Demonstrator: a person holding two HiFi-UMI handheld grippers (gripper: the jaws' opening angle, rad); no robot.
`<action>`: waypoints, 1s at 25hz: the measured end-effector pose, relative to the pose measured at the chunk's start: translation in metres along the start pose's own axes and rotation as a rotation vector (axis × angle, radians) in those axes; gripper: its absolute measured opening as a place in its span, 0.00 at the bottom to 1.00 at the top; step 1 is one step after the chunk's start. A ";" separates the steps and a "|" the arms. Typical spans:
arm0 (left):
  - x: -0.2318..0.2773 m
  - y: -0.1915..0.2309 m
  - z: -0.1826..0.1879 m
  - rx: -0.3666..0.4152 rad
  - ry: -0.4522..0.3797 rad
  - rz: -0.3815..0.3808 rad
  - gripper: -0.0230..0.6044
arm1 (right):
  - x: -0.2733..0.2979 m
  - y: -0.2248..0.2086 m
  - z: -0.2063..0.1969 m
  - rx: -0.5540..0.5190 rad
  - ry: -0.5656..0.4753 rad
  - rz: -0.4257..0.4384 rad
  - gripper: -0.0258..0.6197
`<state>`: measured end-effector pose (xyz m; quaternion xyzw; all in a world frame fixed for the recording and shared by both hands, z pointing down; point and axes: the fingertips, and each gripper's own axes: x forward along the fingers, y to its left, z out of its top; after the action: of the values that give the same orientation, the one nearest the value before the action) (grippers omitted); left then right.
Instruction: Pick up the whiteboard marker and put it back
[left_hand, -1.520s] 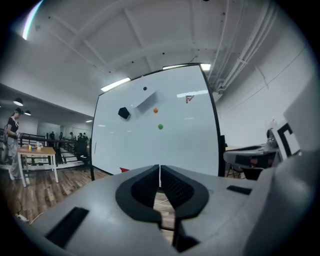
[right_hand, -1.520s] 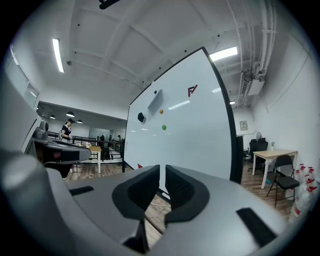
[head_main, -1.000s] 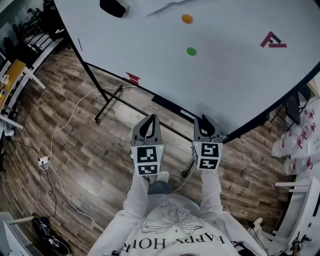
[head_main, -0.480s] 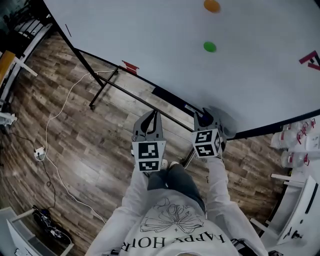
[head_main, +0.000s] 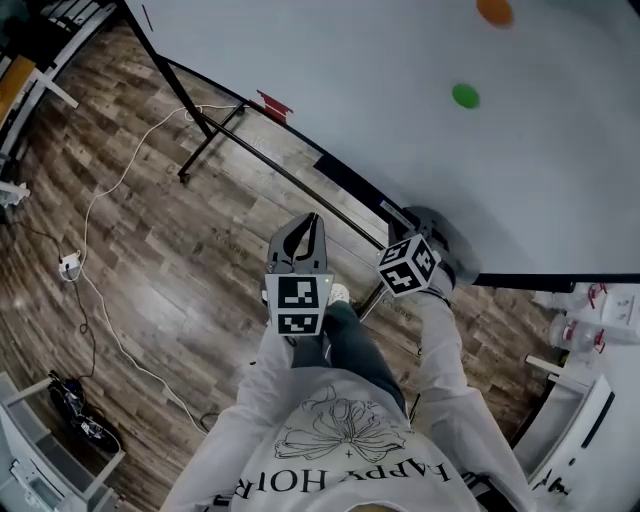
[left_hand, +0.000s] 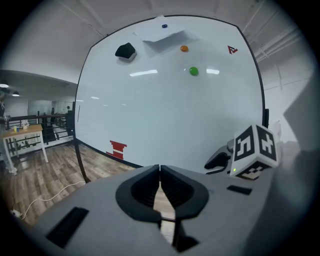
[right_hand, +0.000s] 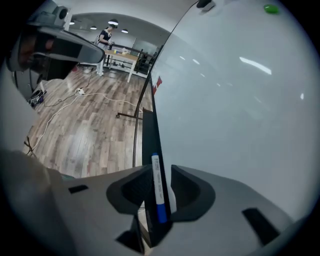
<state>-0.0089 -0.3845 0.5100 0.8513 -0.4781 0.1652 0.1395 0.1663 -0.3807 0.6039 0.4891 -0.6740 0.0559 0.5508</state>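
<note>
Straddles the blue-capped whiteboard marker (right_hand: 158, 187) lying along the dark whiteboard tray (right_hand: 149, 125) with the right gripper (right_hand: 158, 172), jaws just opened wide and off it, seemingly leaving it resting there; keeps the left gripper (left_hand: 160, 170) closed, empty, aside.

Pale long-sleeved sweatshirt (head_main: 345, 445) with line-drawn flower print, dark trousers (head_main: 352, 345), grey left hand-held gripper (left_hand: 160, 169) with black-and-white marker cube (head_main: 298, 304)

Smooth, glossy whiteboard (head_main: 400, 150) catching light streaks; floor (head_main: 150, 250) of grainy wood planks, dull sheen; whiteboard marker (right_hand: 158, 187) smooth plastic; left gripper (left_hand: 160, 167) matt grey plastic; sweatshirt (head_main: 340, 450) soft cloth
</note>
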 end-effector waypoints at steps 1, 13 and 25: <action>0.001 -0.001 -0.002 -0.006 0.005 0.002 0.05 | 0.005 0.001 -0.001 -0.018 0.021 0.009 0.22; 0.007 0.015 -0.022 -0.052 0.044 0.063 0.05 | 0.047 0.011 -0.008 -0.078 0.176 0.026 0.22; 0.013 0.032 -0.036 -0.082 0.065 0.111 0.05 | 0.066 0.013 -0.008 -0.160 0.245 -0.017 0.15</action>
<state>-0.0358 -0.3964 0.5508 0.8113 -0.5259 0.1807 0.1804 0.1685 -0.4085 0.6653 0.4388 -0.6001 0.0567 0.6664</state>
